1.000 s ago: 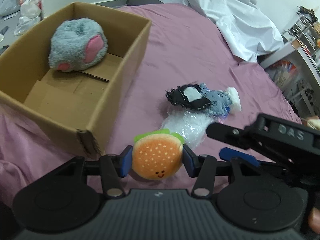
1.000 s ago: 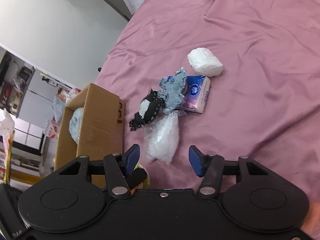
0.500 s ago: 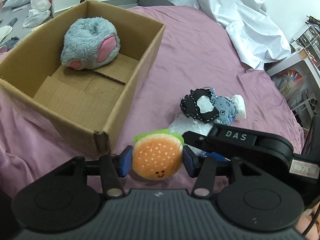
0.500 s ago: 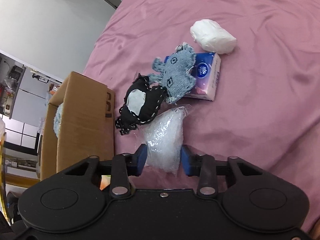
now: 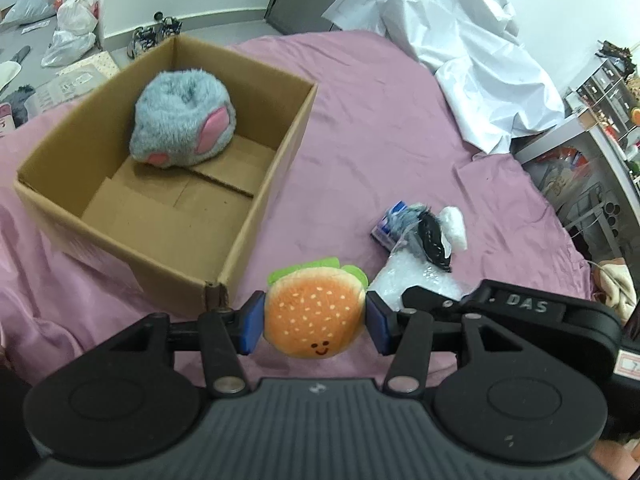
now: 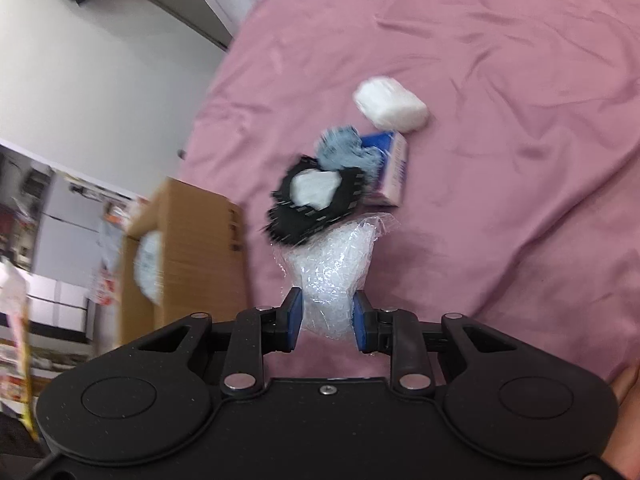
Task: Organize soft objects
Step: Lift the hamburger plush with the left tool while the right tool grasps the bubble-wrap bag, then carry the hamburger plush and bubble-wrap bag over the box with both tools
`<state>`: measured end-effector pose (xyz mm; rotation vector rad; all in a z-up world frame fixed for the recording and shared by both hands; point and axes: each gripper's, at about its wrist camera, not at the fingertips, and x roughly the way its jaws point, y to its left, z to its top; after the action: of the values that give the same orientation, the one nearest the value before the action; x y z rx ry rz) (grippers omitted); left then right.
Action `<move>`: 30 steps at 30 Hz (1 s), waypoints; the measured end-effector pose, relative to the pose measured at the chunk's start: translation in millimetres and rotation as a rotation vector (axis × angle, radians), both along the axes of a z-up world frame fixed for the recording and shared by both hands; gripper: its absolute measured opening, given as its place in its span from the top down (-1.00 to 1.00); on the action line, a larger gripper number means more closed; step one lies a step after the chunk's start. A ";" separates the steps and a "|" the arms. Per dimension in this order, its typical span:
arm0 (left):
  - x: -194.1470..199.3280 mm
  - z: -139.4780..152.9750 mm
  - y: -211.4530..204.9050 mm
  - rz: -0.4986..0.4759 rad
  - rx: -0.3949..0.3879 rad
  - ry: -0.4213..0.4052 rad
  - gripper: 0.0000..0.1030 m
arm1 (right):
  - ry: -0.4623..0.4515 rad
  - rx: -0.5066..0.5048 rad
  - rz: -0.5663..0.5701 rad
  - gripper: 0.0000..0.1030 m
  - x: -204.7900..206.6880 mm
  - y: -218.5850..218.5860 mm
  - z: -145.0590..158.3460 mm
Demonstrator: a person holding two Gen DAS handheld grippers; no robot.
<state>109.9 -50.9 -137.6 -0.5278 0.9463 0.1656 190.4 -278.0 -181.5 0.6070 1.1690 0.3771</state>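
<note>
While the left tool (image 5: 315, 322) clamps the burger plush (image 5: 316, 312) just beside the cardboard box (image 5: 256, 200), a grey plush (image 5: 182, 120) lies inside. From the right wrist, the right tool (image 6: 326, 316) pinches the clear plastic bag (image 6: 328, 272) on the bed (image 6: 500, 140), a black-and-blue plush (image 6: 320, 188) draped on it.

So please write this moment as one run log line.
left claw: shut on burger plush | right claw: shut on clear bag | box: grey plush inside
</note>
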 end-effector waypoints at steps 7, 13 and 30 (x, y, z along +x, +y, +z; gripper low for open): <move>-8.6 29.8 6.9 -0.006 0.005 -0.063 0.00 | -0.079 0.047 -0.001 0.50 -5.2 -5.8 21.7; -12.4 56.5 14.1 -0.021 0.032 -0.117 0.00 | -0.159 0.046 0.021 0.50 -10.1 -2.3 41.3; -12.0 83.3 67.4 0.033 0.112 -0.159 0.00 | -0.332 0.075 0.107 0.49 -25.1 31.1 77.9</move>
<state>97.9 16.5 -54.3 -0.4466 0.7694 0.2021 165.3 -246.9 -103.6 0.5238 0.8733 0.5916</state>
